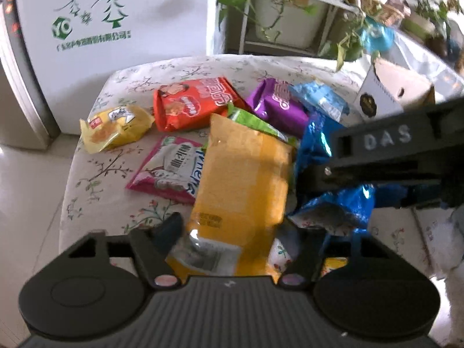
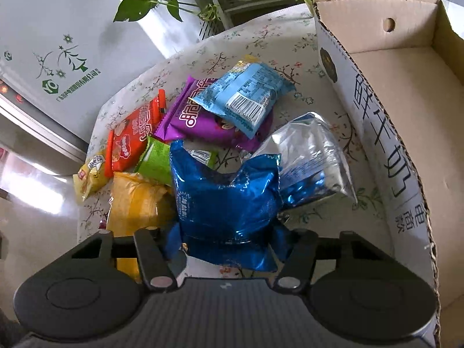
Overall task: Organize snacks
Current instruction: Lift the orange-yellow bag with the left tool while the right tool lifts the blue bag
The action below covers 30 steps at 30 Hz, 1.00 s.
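Several snack packets lie on a floral tablecloth (image 1: 95, 171). My left gripper (image 1: 232, 240) is shut on a big orange-yellow packet (image 1: 243, 179), held between its fingers. My right gripper (image 2: 229, 237) is shut on a shiny dark blue packet (image 2: 226, 200); it also shows in the left wrist view (image 1: 327, 211) with the right gripper's black body (image 1: 385, 159) on it. Around them lie a red packet (image 1: 194, 101), a purple packet (image 2: 200, 116), a light blue packet (image 2: 246, 92), a small yellow packet (image 1: 116, 127), a pink-white packet (image 1: 171, 168), a green packet (image 2: 156, 159) and a silver packet (image 2: 310, 156).
An open cardboard box (image 2: 406, 92) with a bare bottom stands at the table's right. A white carton with green print (image 1: 95, 29) stands behind the table on the left. A plant stand with trailing leaves (image 1: 278, 14) is at the back. Tiled floor (image 1: 26, 203) lies to the left.
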### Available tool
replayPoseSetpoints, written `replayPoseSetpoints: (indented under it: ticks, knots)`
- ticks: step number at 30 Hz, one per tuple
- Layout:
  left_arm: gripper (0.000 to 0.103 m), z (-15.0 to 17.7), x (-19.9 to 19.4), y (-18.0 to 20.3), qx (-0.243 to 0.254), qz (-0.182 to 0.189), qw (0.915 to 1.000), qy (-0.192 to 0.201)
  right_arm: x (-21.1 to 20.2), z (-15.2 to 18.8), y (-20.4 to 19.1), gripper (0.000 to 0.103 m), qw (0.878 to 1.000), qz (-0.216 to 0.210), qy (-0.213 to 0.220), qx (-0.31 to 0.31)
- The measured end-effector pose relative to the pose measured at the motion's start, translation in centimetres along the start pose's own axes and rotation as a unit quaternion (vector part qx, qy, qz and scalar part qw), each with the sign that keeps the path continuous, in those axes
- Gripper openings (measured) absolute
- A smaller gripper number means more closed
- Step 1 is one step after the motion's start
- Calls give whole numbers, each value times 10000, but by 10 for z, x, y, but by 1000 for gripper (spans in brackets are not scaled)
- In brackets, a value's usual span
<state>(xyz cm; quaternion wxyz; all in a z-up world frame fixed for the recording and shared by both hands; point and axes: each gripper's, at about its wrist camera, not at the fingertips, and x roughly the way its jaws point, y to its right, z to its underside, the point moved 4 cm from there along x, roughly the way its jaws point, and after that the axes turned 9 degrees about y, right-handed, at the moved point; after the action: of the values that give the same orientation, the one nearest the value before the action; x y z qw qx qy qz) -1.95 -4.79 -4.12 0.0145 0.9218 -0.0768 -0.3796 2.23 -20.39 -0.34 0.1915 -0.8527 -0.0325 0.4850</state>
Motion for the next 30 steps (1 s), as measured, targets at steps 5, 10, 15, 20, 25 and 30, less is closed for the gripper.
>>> replayPoseSetpoints:
  ticks: [5, 10, 15, 20, 25, 30]
  knots:
    - [53, 1, -13, 0, -109, 183, 9998, 29, -11, 0, 2, 66, 10000, -22, 17, -15]
    - [51, 0, -30, -2, -135, 113, 9996, 232, -23, 2, 5, 66, 9999, -153, 29, 19]
    - [51, 4, -42, -6, -213, 69, 9993, 289, -33, 3, 5, 66, 9996, -284, 71, -37]
    - [56, 16, -38, -8, -247, 88, 9996, 86, -43, 6, 11, 66, 9996, -267, 116, -26]
    - [70, 20, -23, -9, -214, 16, 9997, -136, -48, 6, 17, 66, 9996, -248, 149, -11]
    - [88, 21, -13, -1, 91, -197, 9996, -159, -51, 5, 22, 66, 9995, -241, 174, 44]
